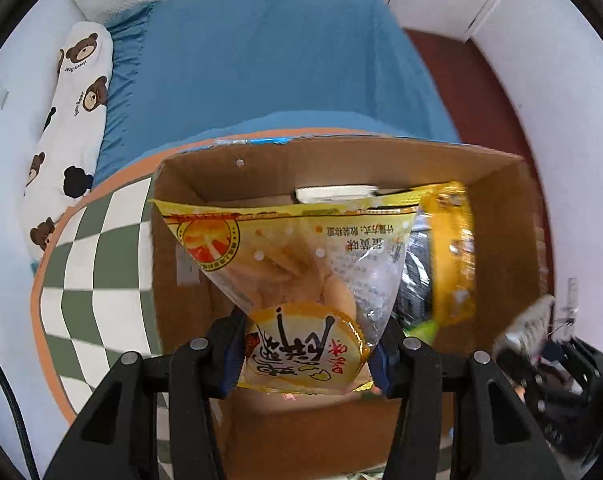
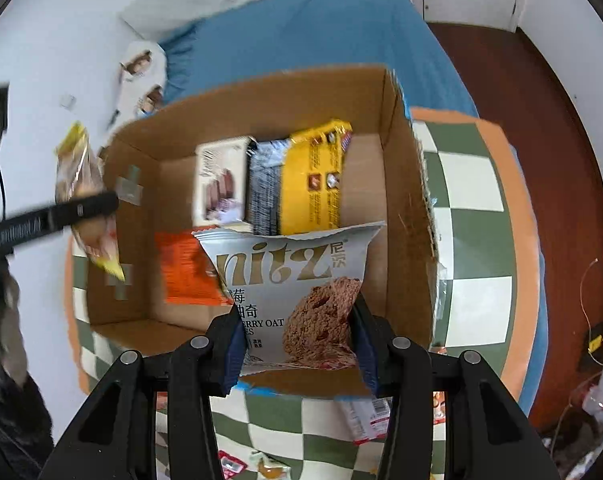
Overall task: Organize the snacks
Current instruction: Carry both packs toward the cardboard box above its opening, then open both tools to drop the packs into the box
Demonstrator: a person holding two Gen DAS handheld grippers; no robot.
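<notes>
My left gripper is shut on a yellow egg-yolk snack bag and holds it above the open cardboard box. My right gripper is shut on a silver oat cookie bag, held over the near part of the same box. Inside the box stand a white carton, a dark pack and a yellow box, with an orange pack lying beside them. The left gripper with its yellow bag shows at the left of the right wrist view.
The box sits on a green-and-white checkered table with an orange rim. Loose snack packets lie on the table near my right gripper. A blue bed with a bear-print pillow lies behind.
</notes>
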